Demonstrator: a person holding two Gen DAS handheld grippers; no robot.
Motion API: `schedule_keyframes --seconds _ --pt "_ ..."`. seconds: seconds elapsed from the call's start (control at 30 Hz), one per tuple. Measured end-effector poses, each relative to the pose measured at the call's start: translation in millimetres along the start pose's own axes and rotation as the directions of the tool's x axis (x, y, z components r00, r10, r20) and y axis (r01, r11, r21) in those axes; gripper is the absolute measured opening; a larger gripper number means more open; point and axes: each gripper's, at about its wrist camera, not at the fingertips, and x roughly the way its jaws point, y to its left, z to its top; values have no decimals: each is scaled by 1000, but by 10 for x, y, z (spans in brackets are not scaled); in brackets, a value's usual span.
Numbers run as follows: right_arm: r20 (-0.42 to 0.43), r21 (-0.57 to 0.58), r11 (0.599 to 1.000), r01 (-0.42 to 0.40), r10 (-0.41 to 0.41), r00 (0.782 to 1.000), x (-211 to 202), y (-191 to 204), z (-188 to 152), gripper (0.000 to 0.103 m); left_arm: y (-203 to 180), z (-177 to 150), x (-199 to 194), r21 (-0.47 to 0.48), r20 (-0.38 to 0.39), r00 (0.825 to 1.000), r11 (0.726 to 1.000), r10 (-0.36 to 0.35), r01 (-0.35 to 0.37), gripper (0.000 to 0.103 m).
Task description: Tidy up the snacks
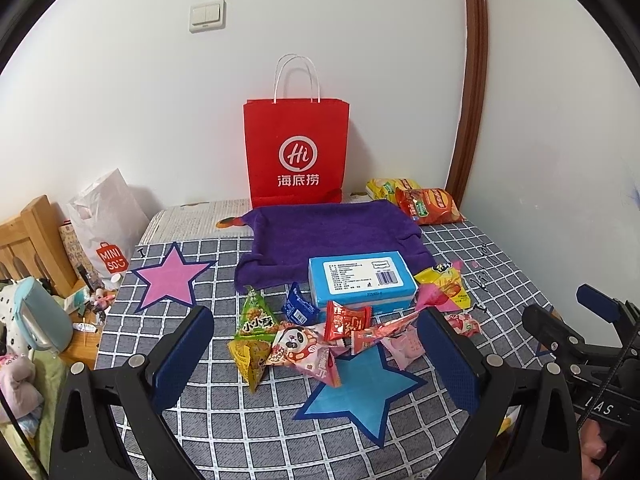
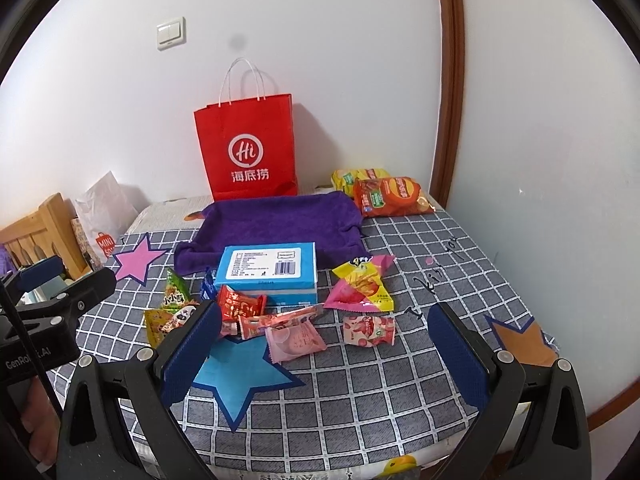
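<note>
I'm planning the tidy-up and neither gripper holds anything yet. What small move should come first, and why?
Probably lower the open right gripper onto the pink packet lying just ahead between its jaws. It lies flat at the pile's near edge, so it looks easiest to grasp.

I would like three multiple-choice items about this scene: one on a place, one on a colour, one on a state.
1. Where does the red paper bag stand?
A. against the wall, behind the purple towel
B. on the pink star
C. beside the kettle

2. What colour is the star nearest the snack pile?
A. pink
B. blue
C. green

3. How is the left gripper?
A. shut on a packet
B. shut and empty
C. open and empty

Answers: 1 A, the bag touches the wall beyond the towel. 2 B, a blue star lies partly under the packets. 3 C, its fingers stand wide apart, holding nothing.
</note>
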Motion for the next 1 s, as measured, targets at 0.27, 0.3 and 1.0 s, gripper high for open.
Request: schedule_keyframes --seconds 0.27,0.3,1.0 --pt "-65 22 1000 -5 7 998 377 -98 -98 102 121 -69 368 -32 -69 998 999 8 -10 101" --pt "-76 23 1000 -11 13 997 438 -101 -118 102 149 -84 434 -38 -80 997 999 9 -12 101" --pt "-297 -38 991 -128 111 948 1884 264 -659 95 919 -440 1328 -180 -223 975 983 -2 -39 93"
